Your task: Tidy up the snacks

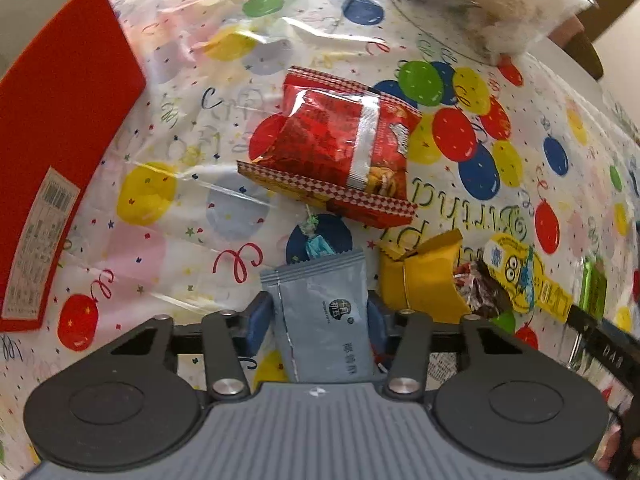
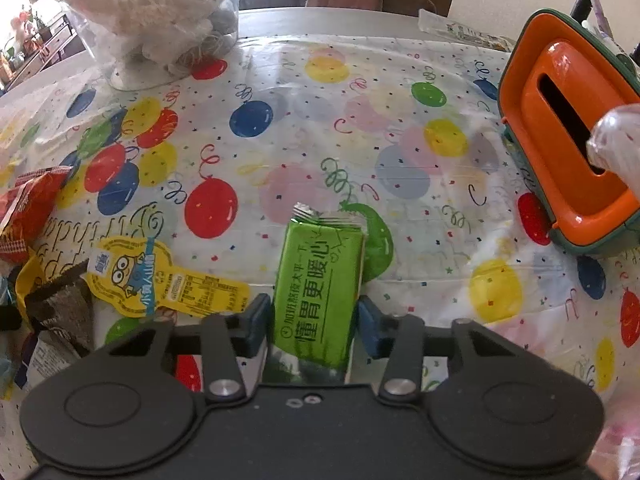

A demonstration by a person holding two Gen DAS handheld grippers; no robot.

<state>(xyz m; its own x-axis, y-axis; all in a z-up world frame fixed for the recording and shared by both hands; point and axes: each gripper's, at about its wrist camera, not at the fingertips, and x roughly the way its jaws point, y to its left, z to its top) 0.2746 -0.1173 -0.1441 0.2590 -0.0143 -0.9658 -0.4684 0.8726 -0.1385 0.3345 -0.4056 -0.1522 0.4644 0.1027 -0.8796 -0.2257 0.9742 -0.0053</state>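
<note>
The worktop [image 2: 320, 128], under a balloon-print plastic cover, carries the biggest things at its edges: a red box [image 1: 60, 152] on the left side and an orange container with a slot in its lid [image 2: 568, 136] on the right. A clear bag of pale stuff [image 2: 160, 20] sits at the far side. Nothing appears sorted yet; the snacks lie loose in the middle, so most of the job looks undone.

Next in size is the red snack bag [image 1: 340, 140], lying flat, with a yellow packet [image 1: 424, 280] and a yellow cartoon-shaped packet [image 2: 160, 276] near it.

The left gripper [image 1: 316, 312] points steeply down with a grey-blue sachet [image 1: 328, 312] between its blue pads, which press its edges: it grips the sachet. The right gripper [image 2: 314, 320] straddles a green packet [image 2: 320, 280]; its left pad touches, the right shows a thin gap, so I cannot tell if the hold is firm.
</note>
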